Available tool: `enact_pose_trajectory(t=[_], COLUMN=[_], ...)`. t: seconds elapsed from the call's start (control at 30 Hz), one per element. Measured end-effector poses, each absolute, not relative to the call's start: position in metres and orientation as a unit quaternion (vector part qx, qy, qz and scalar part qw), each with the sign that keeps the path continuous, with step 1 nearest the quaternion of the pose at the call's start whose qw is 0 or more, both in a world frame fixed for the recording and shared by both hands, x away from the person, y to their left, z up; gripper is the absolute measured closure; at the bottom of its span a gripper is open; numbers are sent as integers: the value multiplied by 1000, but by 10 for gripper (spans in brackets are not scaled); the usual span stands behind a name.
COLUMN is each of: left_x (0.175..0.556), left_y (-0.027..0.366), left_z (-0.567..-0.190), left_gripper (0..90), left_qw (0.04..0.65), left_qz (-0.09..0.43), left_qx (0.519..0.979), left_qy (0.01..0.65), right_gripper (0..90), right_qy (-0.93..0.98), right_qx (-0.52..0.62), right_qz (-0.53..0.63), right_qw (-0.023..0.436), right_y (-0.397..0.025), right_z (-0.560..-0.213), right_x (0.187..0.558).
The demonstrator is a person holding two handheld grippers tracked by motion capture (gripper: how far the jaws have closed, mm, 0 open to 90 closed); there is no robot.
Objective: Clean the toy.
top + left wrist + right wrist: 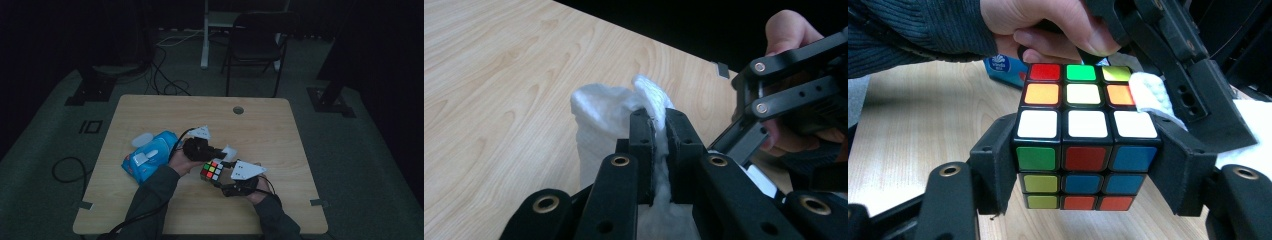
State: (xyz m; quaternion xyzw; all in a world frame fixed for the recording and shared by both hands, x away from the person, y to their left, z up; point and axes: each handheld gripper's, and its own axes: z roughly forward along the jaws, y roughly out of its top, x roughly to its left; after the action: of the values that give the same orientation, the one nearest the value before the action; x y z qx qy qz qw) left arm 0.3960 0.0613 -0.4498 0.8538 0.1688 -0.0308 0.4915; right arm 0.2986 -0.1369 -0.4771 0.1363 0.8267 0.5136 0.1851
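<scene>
Clamping a scrambled Rubik's cube (pixel 1086 137) between its jaws by two opposite sides, the right gripper (pixel 1086 165) holds it just above the wooden table (pixel 150 107), near the front middle. The left gripper (pixel 659 135), jaws pinched together on a white wet wipe (pixel 599 112), sits just left of the cube, its wipe touching the cube's upper far corner. The cube has no long axis; its white-rowed top face tilts toward the wipe. The blue wipe packet (pixel 150 155) lies farther left.
</scene>
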Motion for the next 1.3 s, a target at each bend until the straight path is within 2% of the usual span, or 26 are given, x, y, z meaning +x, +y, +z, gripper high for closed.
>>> enact_pose_trajectory(t=[0.5,0.97,1.3], left_x=[405,396,381], left_y=[88,99,95], left_z=[-450,-461,-465], left_gripper=[844,843,843], left_qw=[503,505,498], left_qz=[0,7,41], left_qx=[836,832,835], left_qy=[219,230,229], right_gripper=[349,348,349], right_qy=[817,790,767], right_qx=[156,225,275], right_qz=[519,530,536], right_qw=[196,211,219], right_y=[-148,-166,-178], right_z=[-473,-471,-471], right_x=[302,313,321])
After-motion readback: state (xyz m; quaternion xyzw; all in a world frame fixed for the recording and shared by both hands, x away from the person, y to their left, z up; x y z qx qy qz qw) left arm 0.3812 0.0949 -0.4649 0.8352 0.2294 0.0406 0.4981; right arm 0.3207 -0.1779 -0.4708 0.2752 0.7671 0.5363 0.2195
